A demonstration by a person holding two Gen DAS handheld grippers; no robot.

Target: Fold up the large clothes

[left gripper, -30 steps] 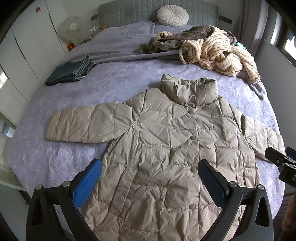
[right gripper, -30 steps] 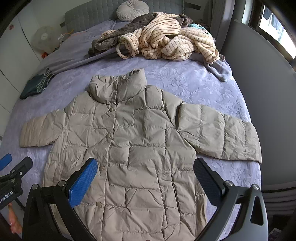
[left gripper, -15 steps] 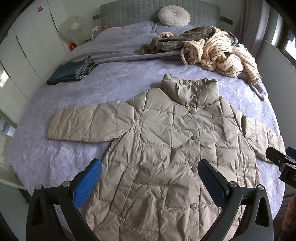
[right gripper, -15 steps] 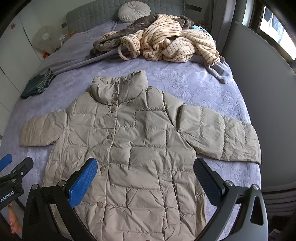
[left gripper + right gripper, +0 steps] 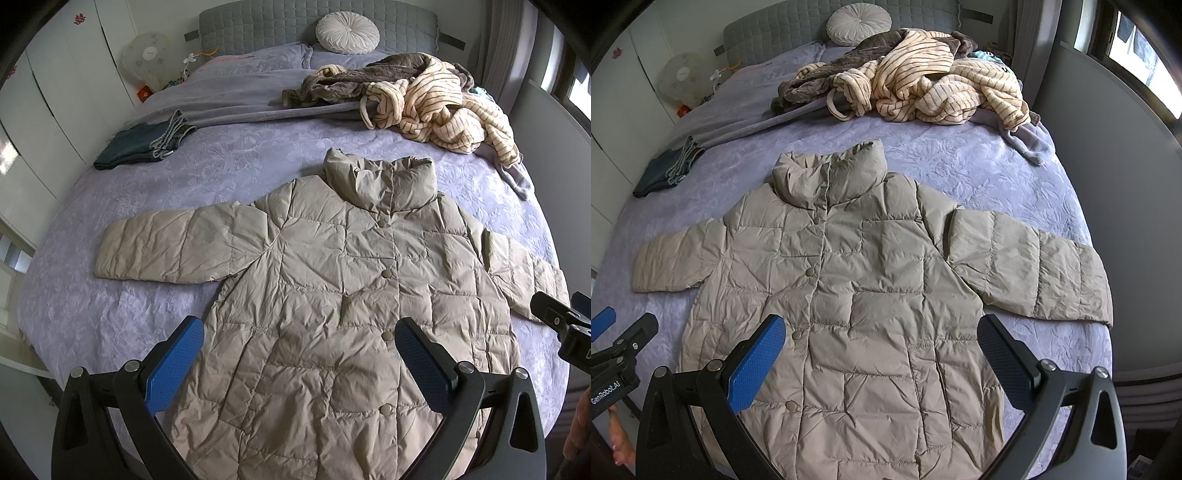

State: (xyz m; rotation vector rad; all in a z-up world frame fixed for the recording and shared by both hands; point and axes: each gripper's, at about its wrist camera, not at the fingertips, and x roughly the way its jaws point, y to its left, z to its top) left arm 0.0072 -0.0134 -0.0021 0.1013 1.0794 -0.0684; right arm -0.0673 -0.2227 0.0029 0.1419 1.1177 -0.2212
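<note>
A beige quilted puffer jacket [image 5: 332, 295] lies flat and buttoned on the lilac bedspread, collar away from me, both sleeves spread out sideways. It also shows in the right wrist view [image 5: 871, 295]. My left gripper [image 5: 299, 362] is open and empty, held above the jacket's lower left half. My right gripper [image 5: 882, 358] is open and empty, held above the jacket's lower right half. The jacket's hem is hidden below both views.
A heap of striped cream and brown clothes [image 5: 424, 99] lies at the far right of the bed [image 5: 110, 317]. Folded dark jeans [image 5: 144, 142] lie at the far left. A round cushion [image 5: 347, 31] leans on the grey headboard. A grey wall [image 5: 1115, 206] stands right of the bed.
Both grippers have drifted slightly back and up, so the jacket sits a little lower in each view. Nothing was taken hold of.
</note>
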